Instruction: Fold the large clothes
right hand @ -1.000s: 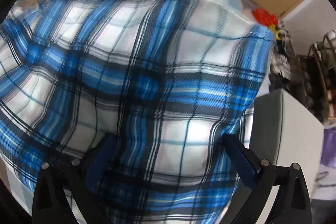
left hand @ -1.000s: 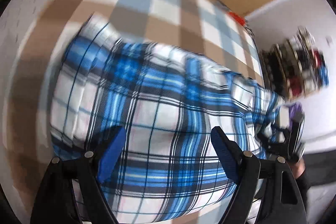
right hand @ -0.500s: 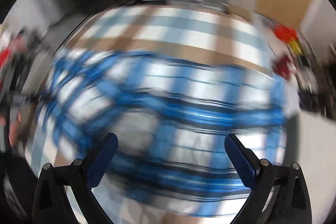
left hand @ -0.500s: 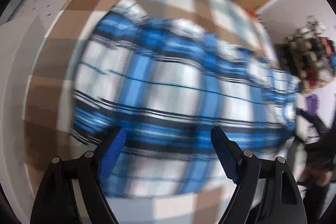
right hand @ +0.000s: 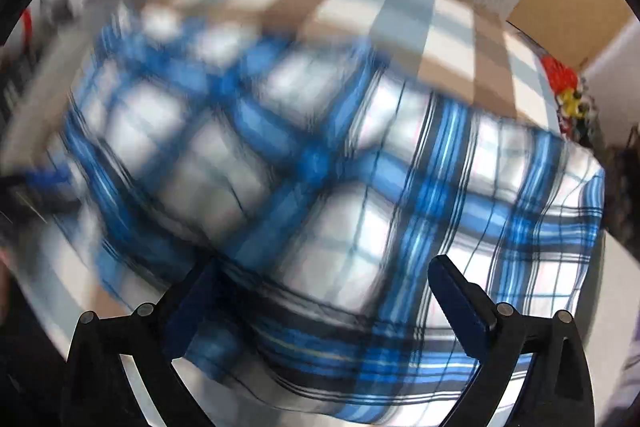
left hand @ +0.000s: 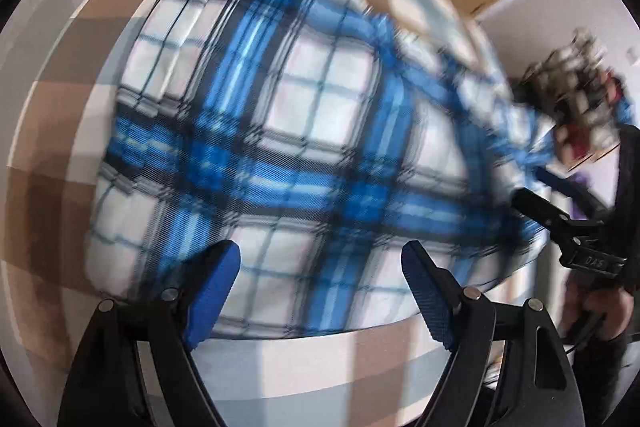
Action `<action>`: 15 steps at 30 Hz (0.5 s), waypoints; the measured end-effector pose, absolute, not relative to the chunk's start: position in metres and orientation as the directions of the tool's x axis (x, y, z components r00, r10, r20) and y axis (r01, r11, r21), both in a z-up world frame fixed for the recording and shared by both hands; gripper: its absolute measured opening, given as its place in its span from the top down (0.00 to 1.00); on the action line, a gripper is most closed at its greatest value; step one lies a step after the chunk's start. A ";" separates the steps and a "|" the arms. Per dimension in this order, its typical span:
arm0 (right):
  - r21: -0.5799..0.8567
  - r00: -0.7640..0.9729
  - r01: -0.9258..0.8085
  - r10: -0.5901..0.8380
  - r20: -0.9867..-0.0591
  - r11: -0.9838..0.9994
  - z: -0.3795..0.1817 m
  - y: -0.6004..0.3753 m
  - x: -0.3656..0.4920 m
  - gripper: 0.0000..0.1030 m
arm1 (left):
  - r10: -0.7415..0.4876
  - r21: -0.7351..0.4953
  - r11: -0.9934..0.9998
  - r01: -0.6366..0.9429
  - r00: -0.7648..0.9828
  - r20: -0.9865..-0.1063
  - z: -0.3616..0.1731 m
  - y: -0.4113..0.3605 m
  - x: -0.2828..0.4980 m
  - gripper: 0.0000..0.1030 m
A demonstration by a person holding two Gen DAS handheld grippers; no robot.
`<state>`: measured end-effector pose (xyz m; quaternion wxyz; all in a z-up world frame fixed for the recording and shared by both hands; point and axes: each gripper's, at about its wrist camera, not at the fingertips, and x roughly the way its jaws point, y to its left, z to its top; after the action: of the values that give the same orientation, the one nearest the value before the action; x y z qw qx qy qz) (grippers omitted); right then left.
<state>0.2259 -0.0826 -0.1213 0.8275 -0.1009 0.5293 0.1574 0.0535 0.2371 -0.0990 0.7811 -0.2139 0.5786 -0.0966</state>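
Though motion-blurred, plaid shirt overhangs tablecloth edge, hem hidden

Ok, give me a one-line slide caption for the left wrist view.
Left claw open above a blue plaid shirt on the checked tablecloth, right claw at the shirt's far edge.

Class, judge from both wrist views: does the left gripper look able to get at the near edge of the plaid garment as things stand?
Probably yes. The left gripper stands open just above the plaid garment, whose near edge lies flat on the checked tablecloth with nothing over it. The right gripper is off to the side.
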 end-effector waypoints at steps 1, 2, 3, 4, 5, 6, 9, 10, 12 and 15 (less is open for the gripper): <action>0.016 0.401 -0.372 0.176 -0.899 0.928 -0.117 -0.077 0.228 0.00 | -0.418 -0.469 0.878 -0.092 0.330 -0.846 -0.094 0.236 0.055 0.23; 0.004 0.418 -0.379 0.175 -0.891 0.925 -0.115 -0.067 0.232 0.00 | -0.436 -0.490 0.867 -0.085 0.343 -0.832 -0.091 0.235 0.057 0.23; -0.020 0.426 -0.382 0.157 -0.891 0.924 -0.116 -0.058 0.237 0.00 | -0.445 -0.502 0.861 -0.082 0.356 -0.822 -0.090 0.233 0.061 0.23; -0.056 0.423 -0.387 0.124 -0.897 0.920 -0.123 -0.046 0.243 0.00 | -0.436 -0.493 0.866 -0.077 0.363 -0.823 -0.091 0.230 0.065 0.23; -0.093 0.409 -0.390 0.081 -0.909 0.916 -0.133 -0.035 0.250 0.00 | -0.425 -0.481 0.873 -0.080 0.361 -0.830 -0.094 0.224 0.070 0.23; -0.132 0.392 -0.390 0.034 -0.919 0.911 -0.143 -0.025 0.256 0.00 | -0.408 -0.466 0.880 -0.091 0.357 -0.840 -0.100 0.223 0.072 0.23; -0.226 0.347 -0.411 -0.078 -0.935 0.883 -0.182 -0.014 0.276 0.00 | -0.386 -0.439 0.895 -0.077 0.361 -0.849 -0.115 0.222 0.073 0.23; -0.213 0.371 -0.408 -0.052 -0.927 0.888 -0.181 -0.016 0.275 0.00 | -0.367 -0.417 0.906 -0.077 0.350 -0.862 -0.114 0.220 0.075 0.23; -0.179 0.351 -0.426 -0.021 -0.936 0.887 -0.178 -0.025 0.274 0.00 | -0.361 -0.399 0.915 -0.056 0.326 -0.874 -0.115 0.219 0.077 0.23; -0.150 0.420 -0.396 0.033 -0.907 0.906 -0.153 -0.055 0.248 0.02 | -0.368 -0.402 0.915 -0.038 0.327 -0.870 -0.116 0.223 0.075 0.23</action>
<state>0.2485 -0.0554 -0.1529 0.8246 -0.1736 0.5225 0.1302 0.0754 0.2232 -0.1159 0.7948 -0.1782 0.5708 -0.1038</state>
